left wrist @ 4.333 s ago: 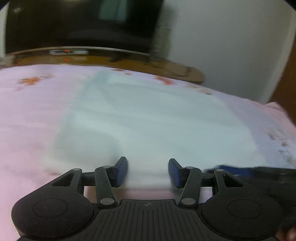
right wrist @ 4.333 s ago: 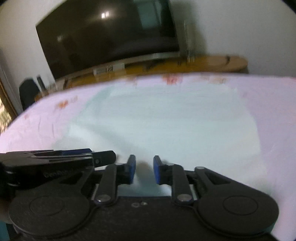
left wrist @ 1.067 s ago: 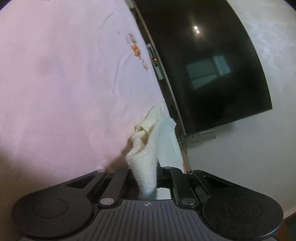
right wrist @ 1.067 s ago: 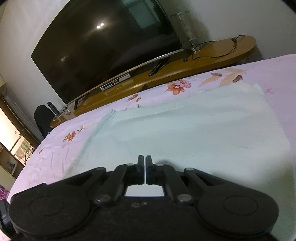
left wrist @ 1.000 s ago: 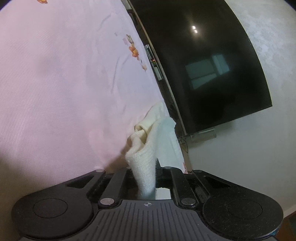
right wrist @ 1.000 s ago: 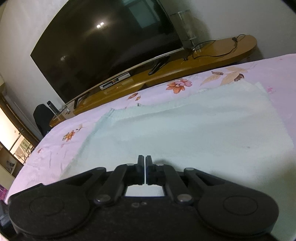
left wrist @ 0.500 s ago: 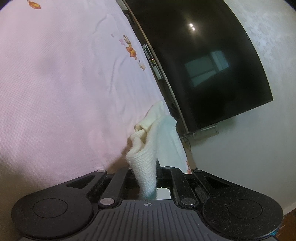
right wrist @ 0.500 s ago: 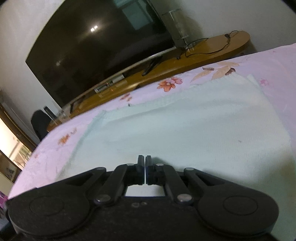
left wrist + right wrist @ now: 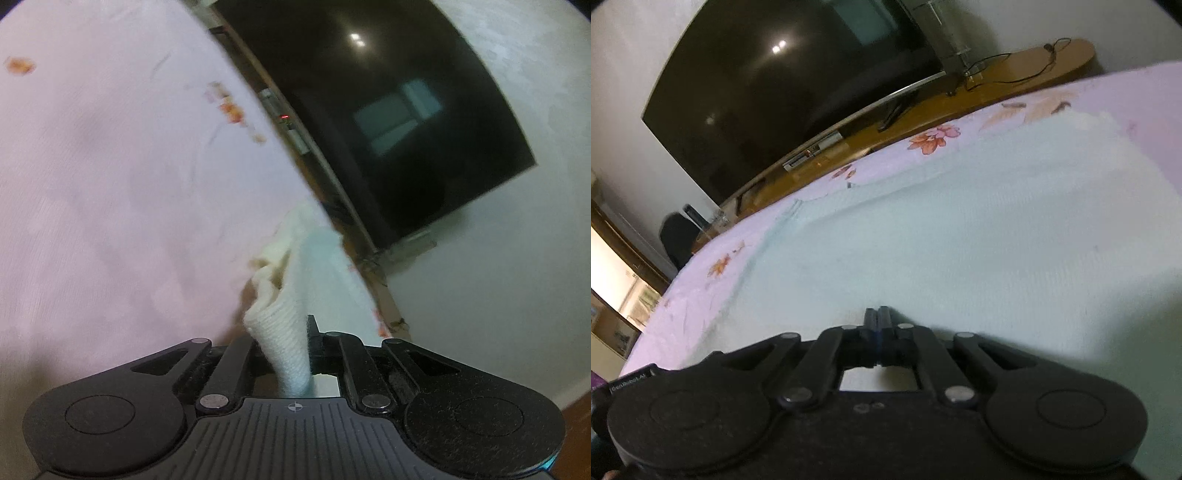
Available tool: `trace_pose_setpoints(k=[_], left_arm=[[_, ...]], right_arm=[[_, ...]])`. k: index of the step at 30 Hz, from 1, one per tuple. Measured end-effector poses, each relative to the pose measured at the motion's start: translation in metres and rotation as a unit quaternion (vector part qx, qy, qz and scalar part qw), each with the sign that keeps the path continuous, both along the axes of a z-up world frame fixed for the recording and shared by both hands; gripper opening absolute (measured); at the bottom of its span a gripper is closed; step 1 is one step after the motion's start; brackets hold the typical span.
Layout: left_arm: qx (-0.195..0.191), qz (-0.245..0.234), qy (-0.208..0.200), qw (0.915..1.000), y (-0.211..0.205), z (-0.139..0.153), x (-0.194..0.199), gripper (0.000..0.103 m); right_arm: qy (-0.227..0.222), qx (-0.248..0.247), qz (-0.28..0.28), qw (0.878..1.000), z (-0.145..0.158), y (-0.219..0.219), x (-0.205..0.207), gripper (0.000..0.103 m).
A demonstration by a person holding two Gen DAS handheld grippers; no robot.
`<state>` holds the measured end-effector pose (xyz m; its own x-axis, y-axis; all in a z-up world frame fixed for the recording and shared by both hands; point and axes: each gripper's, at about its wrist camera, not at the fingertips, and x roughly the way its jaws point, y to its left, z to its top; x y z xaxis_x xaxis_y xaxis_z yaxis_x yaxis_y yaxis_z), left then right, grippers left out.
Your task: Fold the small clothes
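surface: pink floral bedsheet (image 9: 1137, 96) | room: television (image 9: 798, 77) | left gripper (image 9: 284, 332) grasping cloth (image 9: 288, 332) | right gripper (image 9: 877, 321) clenched

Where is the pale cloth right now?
In the right wrist view the pale cloth lies spread on the pink floral bedsheet, before the television.

Large curved television (image 9: 798, 85) standing dark on a long wooden TV stand (image 9: 923, 107), ceiling light reflecting in its screen, pale textured wall (image 9: 517, 258) rising behind, pink floral bedsheet (image 9: 1145, 96) covering the foreground, black cable (image 9: 1008, 74) trailing across the stand, bright doorway (image 9: 613, 280) glowing at left
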<state>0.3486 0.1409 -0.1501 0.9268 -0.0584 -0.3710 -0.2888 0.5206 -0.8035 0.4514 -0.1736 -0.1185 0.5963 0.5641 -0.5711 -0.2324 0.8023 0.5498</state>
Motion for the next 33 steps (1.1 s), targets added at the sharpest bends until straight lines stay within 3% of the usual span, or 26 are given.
trace_pose_setpoints(k=[3,6,9,13,15,18,19,21,22,23,25,26,29,31,33], left_arm=[[0.04,-0.02,-0.017,0.9989,-0.006,0.021,0.005,0.007],[0.052,-0.046,-0.043,0.9966,-0.012,0.041,0.015,0.007],[0.09,-0.1,-0.073,0.9882,-0.031,0.071,0.03,0.007],[0.143,-0.212,-0.1,0.9615,-0.083,0.11,0.06,0.007],[0.145,-0.262,-0.092,0.9498,-0.11,0.114,0.075,0.007],[0.161,-0.322,-0.058,0.931,-0.152,0.104,0.09,0.007],[0.161,-0.345,-0.046,0.9233,-0.165,0.096,0.095,0.007],[0.176,-0.382,-0.016,0.9073,-0.196,0.074,0.099,0.008],[0.178,-0.4,0.001,0.8991,-0.207,0.065,0.101,0.019],[0.171,-0.42,0.016,0.8911,-0.218,0.055,0.099,0.026],[0.156,-0.428,-0.009,0.8901,-0.224,0.058,0.08,0.051],[0.15,-0.43,-0.031,0.8899,-0.222,0.066,0.066,0.055],[0.131,-0.408,-0.055,0.902,-0.193,0.085,0.045,0.055],[0.154,-0.359,-0.066,0.9181,-0.159,0.095,0.042,0.055],[0.178,-0.322,-0.04,0.929,-0.132,0.095,0.048,0.055]], right_arm=[[0.003,0.012,0.003,1.0,-0.003,-0.004,0.0,0.0],[-0.006,0.004,0.004,1.0,-0.002,-0.003,-0.001,0.0],[-0.008,0.008,0.001,1.0,-0.003,-0.003,-0.004,0.0],[-0.001,0.025,-0.001,1.0,-0.006,-0.011,-0.003,0.0],[0.002,0.032,-0.016,0.999,-0.004,-0.02,-0.006,0.0],[-0.011,0.04,-0.103,0.994,0.009,-0.069,-0.035,0.001],[-0.007,0.044,-0.137,0.99,0.01,-0.093,-0.049,0.008],[-0.01,0.064,-0.181,0.981,0.01,-0.141,-0.081,0.011],[-0.01,0.073,-0.199,0.977,0.011,-0.161,-0.095,0.02],[-0.009,0.073,-0.219,0.973,0.013,-0.178,-0.107,0.04],[-0.005,0.07,-0.252,0.965,0.016,-0.205,-0.126,0.047],[-0.006,0.074,-0.259,0.963,0.018,-0.213,-0.132,0.047],[-0.017,0.091,-0.257,0.962,0.027,-0.223,-0.141,0.046],[-0.027,0.111,-0.234,0.965,0.036,-0.216,-0.139,0.046],[-0.026,0.132,-0.201,0.97,0.041,-0.203,-0.129,0.046]])
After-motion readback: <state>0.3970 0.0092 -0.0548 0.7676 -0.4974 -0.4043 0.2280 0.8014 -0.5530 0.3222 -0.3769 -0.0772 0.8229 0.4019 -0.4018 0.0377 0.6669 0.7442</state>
